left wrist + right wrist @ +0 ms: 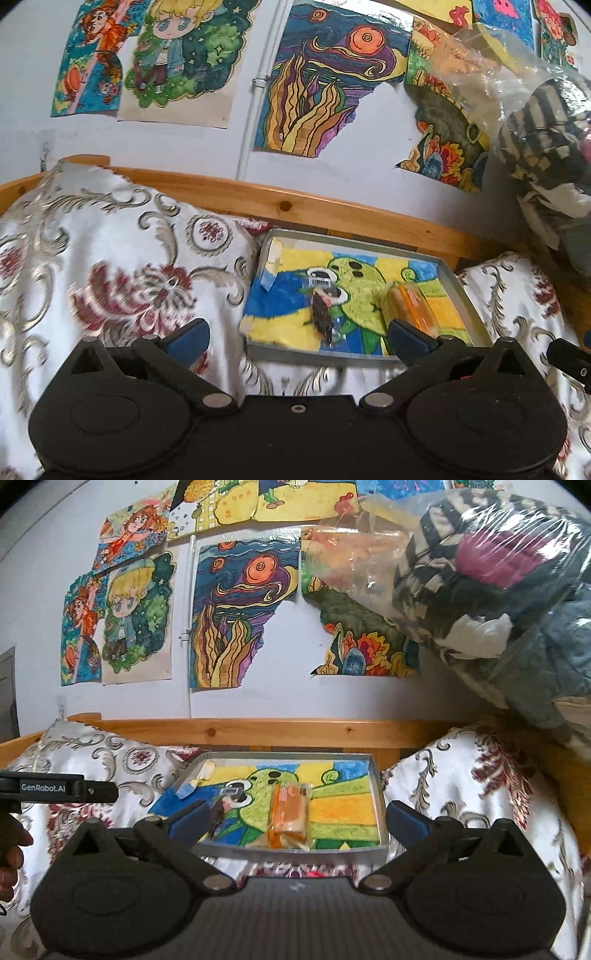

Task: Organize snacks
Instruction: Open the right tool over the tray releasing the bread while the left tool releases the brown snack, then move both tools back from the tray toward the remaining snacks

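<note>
Left gripper (298, 339) spread wide, empty, above patterned cloth (110, 258) just short of tray (463, 291). Inside tray, on a drawing (343, 805): dark snack (323, 314) near middle-left, orange snack (290, 814) lying flat to its right, well apart from both grippers. Right gripper (297, 818) likewise gaping, holding nothing, in front of tray's near rim. Far right, bag (498, 590) of clothes against wall.

Pale wall (258, 701) with drawings (240, 613); wooden bed rail (258, 731); patterned bedding (110, 258).
</note>
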Demonstrator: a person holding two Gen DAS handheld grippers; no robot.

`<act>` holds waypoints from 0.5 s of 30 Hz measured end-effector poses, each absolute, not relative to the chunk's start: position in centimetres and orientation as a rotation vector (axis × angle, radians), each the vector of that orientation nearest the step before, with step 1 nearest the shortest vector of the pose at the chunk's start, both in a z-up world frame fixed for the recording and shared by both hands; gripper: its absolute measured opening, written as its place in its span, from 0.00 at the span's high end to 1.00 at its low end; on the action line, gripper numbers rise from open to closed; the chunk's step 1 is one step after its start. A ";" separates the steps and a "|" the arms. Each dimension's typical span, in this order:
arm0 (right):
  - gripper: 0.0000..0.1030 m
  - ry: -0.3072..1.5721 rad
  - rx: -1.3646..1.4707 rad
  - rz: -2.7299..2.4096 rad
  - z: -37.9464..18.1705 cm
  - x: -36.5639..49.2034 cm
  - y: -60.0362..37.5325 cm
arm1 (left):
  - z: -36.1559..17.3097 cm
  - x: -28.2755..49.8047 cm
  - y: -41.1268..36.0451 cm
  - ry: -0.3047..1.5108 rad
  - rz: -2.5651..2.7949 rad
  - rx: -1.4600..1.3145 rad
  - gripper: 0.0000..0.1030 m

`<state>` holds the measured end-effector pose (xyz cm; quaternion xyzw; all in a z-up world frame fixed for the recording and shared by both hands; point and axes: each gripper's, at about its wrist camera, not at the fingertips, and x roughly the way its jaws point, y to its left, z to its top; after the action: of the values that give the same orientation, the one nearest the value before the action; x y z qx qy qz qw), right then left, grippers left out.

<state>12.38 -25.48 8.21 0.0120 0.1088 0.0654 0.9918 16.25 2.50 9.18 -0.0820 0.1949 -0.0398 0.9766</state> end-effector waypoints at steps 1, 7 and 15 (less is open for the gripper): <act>0.00 0.222 0.024 0.133 8.1 11.6 -25.4 | 9.1 15.5 2.6 0.395 -0.081 -0.163 0.01; 0.00 0.266 0.028 0.154 7.0 8.1 -24.6 | 8.4 11.3 3.4 0.423 -0.097 -0.130 0.01; 0.00 0.379 0.006 0.185 3.8 4.7 -23.1 | 6.3 7.5 4.0 0.500 -0.146 0.005 0.01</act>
<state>4.70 -23.15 3.84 0.0032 0.1880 0.0920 0.9779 7.46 4.01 6.30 0.0025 0.2473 -0.0723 0.9662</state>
